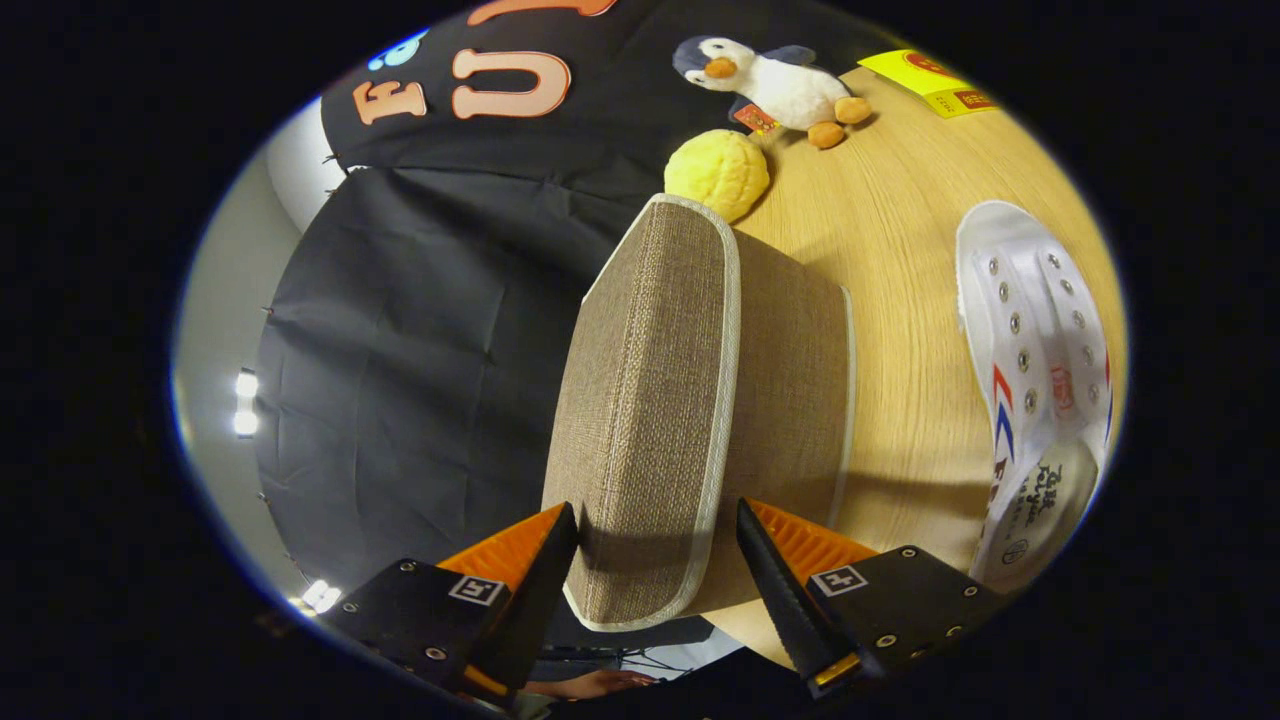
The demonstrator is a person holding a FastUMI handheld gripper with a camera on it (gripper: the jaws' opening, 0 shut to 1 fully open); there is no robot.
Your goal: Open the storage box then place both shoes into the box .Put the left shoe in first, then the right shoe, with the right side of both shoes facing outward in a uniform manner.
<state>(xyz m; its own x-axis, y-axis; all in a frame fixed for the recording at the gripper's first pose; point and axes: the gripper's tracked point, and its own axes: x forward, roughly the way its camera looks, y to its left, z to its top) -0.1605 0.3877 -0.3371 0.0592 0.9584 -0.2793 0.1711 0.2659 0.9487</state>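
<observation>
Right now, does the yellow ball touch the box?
Cannot tell. In the gripper view the ball sits just behind the box top edge, which hides any gap. The gripper straddles the box, fingers open.

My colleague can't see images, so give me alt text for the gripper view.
The gripper has its fingers either side of a brown fabric storage box on a wooden table; whether they press it is unclear. A white shoe lies beside it.

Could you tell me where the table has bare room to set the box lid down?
The widest bare wood lies between the box and the white shoe, reaching toward the penguin. Crowded: the far end, where a yellow ball touches the box beside the penguin and a yellow card. The gripper has its jaws apart around the box's edge.
</observation>
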